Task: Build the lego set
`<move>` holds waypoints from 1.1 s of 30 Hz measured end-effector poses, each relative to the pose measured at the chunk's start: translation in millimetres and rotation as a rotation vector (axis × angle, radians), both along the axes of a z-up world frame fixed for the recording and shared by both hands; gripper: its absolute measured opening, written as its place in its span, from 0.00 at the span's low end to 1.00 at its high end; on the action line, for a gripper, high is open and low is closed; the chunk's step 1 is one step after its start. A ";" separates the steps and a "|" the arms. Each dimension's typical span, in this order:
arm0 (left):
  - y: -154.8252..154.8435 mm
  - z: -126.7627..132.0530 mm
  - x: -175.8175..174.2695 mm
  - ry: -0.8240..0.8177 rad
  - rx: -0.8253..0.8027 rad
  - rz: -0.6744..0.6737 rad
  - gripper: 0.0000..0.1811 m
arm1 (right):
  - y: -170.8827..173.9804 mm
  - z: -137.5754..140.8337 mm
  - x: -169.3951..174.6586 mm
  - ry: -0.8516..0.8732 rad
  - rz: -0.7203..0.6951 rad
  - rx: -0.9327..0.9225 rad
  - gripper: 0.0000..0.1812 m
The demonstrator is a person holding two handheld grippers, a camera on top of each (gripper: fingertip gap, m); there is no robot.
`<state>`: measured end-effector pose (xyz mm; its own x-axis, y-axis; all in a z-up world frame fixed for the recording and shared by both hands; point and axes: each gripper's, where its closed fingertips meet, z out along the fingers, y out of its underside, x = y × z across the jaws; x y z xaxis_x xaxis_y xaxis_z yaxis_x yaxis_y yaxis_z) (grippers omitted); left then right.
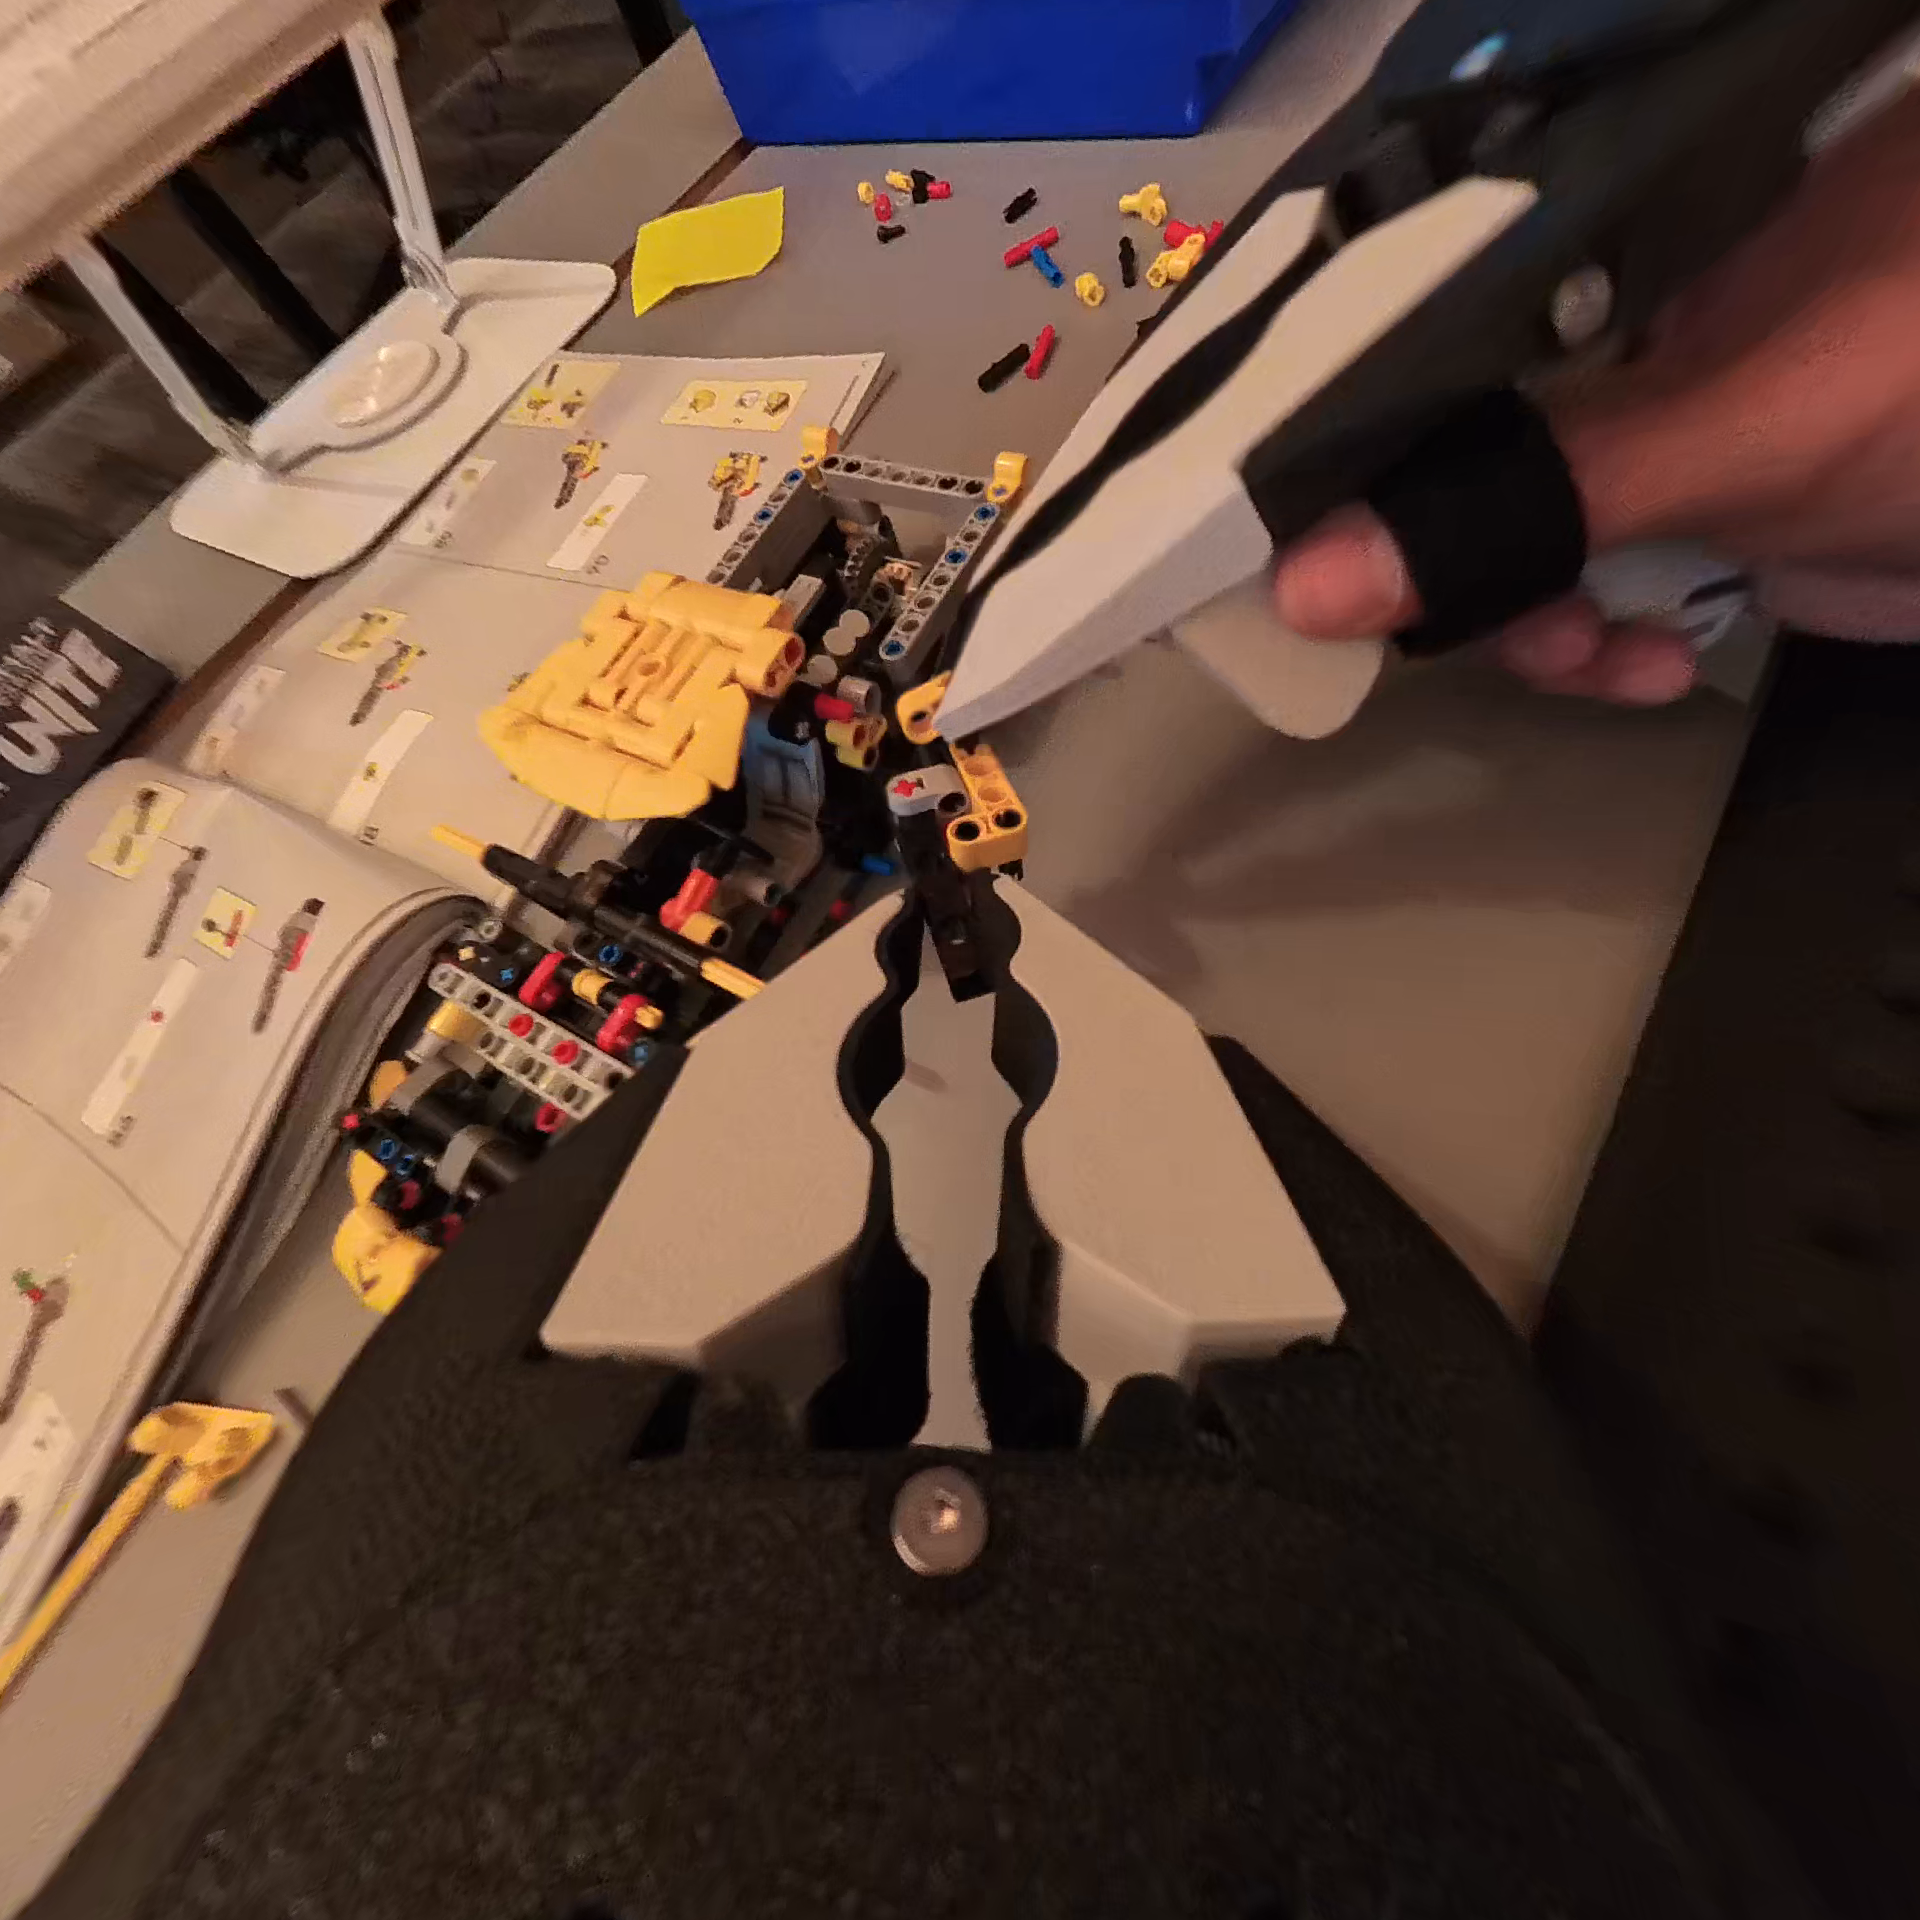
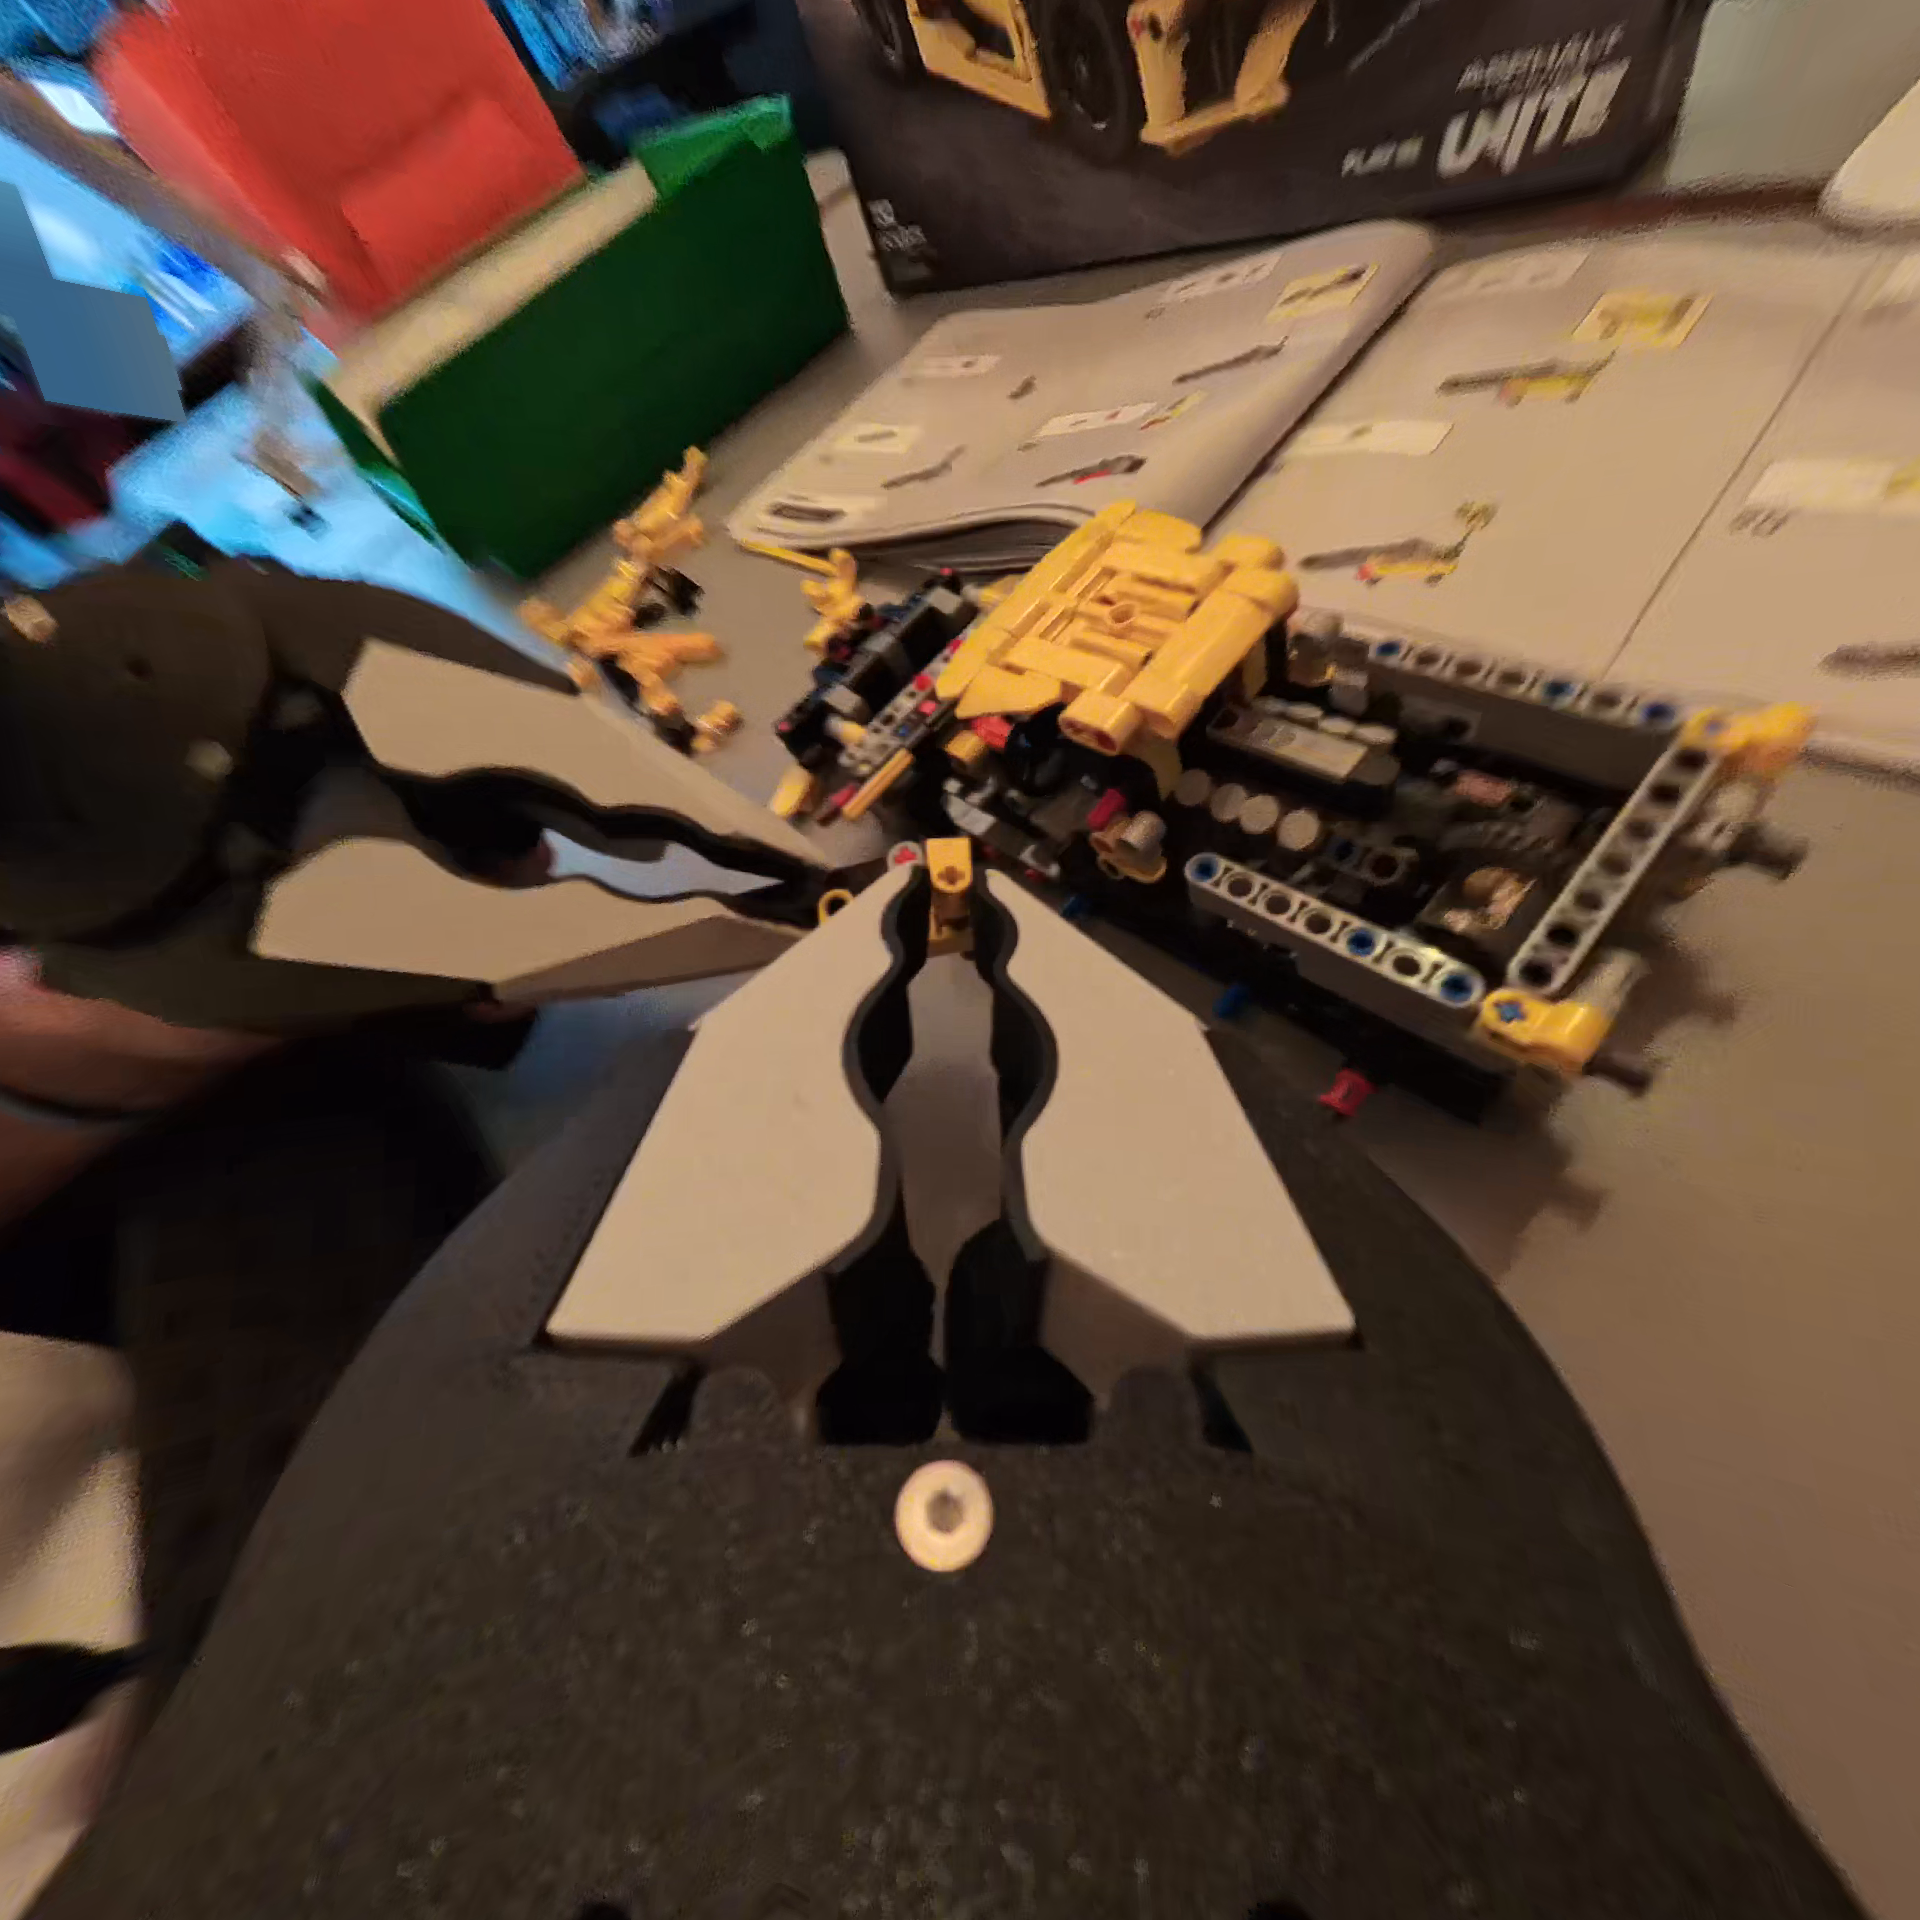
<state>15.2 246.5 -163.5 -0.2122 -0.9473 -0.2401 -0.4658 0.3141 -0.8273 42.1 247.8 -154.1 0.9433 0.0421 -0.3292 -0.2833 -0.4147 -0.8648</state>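
Two grippers meet over one small sub-assembly at the near edge of the half-built yellow Technic car (image 1: 665, 831). Going left to right in the left wrist view: the open instruction booklet (image 1: 260, 935) lies at nine o'clock, the car chassis runs from seven up to twelve beside it, and the left gripper (image 1: 951, 914) sits at centre with its jaws pinching a short black piece (image 1: 956, 935) that carries a yellow perforated beam (image 1: 987, 810). From two o'clock the right gripper (image 1: 940, 717) comes in, jaws pressed onto a small yellow connector (image 1: 920, 707), which the right wrist view shows clamped between its tips.

To my eye the step is mating that connector to the held sub-assembly. Doing it well means lining the pin and hole squarely before pushing, keeping the left grip firm so the black piece does not swivel, and pressing straight along the pin axis; a skewed push would likely pop the beam loose.

As for containers, a blue bin (image 1: 987, 73) stands at twelve o'clock, its contents hidden; loose pins (image 1: 1039, 249) lie on the tabletop (image 1: 1351, 883) before it. In the right wrist view a green bin (image 2: 623, 353) at eleven o'clock also hides its contents, and the set's box (image 2: 1247, 135) stands at one o'clock.
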 end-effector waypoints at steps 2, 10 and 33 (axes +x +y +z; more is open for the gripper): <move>0.9 0.1 -0.4 0.007 -0.064 0.005 0.05 | 0.9 -1.4 0.3 -0.195 -0.032 -0.033 0.04; -0.4 1.2 -2.3 0.028 -0.283 0.002 0.05 | -0.9 -8.9 -2.7 0.147 -0.018 -0.046 0.04; 20.3 -3.1 -29.0 0.087 -0.438 0.008 0.05 | -12.3 2.8 -1.6 -0.044 0.155 -0.010 0.13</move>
